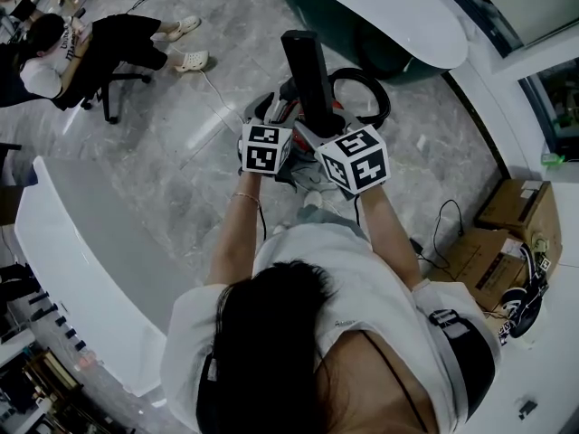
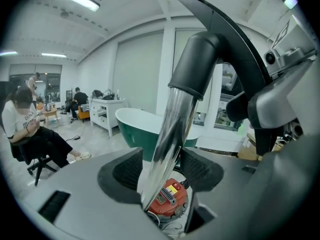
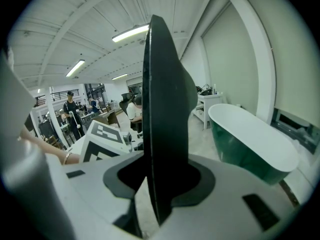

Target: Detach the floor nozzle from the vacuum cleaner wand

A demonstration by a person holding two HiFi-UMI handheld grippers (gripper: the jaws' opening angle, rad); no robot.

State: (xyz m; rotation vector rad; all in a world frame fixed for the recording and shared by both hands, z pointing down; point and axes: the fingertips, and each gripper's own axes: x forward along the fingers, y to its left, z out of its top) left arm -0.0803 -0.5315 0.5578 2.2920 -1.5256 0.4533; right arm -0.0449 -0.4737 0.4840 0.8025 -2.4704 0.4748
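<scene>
The floor nozzle (image 1: 303,61) is lifted off the floor at the middle of my head view. It stands at 12 o'clock from both marker cubes, and its black slab points up toward the camera. It is joined to the wand (image 2: 170,134). In the left gripper view the chrome tube climbs toward 1 o'clock into a black collar (image 2: 197,59), and the nozzle's dark curved body arches over that.

My left gripper (image 2: 162,171) has the wand running straight between its ribbed pads (image 2: 125,171). The jaws stand narrow and are clamped on the tube. My right gripper (image 3: 160,176) sits higher up. Its view shows the nozzle edge-on as a tall dark blade that fills the gap between the jaws, and the black pads are closed against its sides.

In the head view the two cubes sit side by side, almost touching, left cube (image 1: 264,148) at 9 o'clock of the right cube (image 1: 357,159).

The red vacuum body (image 1: 282,108) lies on the marble floor (image 1: 181,152) just past the grippers. Its black hose (image 1: 366,84) loops at 3 o'clock from it.

A green bathtub (image 1: 380,16) with a white rim sits at 1 o'clock of the scene. A person in a chair (image 1: 81,48) sits at 10 o'clock. Cardboard boxes (image 1: 507,233) are stacked at 4 o'clock, and a white counter (image 1: 81,251) curves along 8 o'clock.
</scene>
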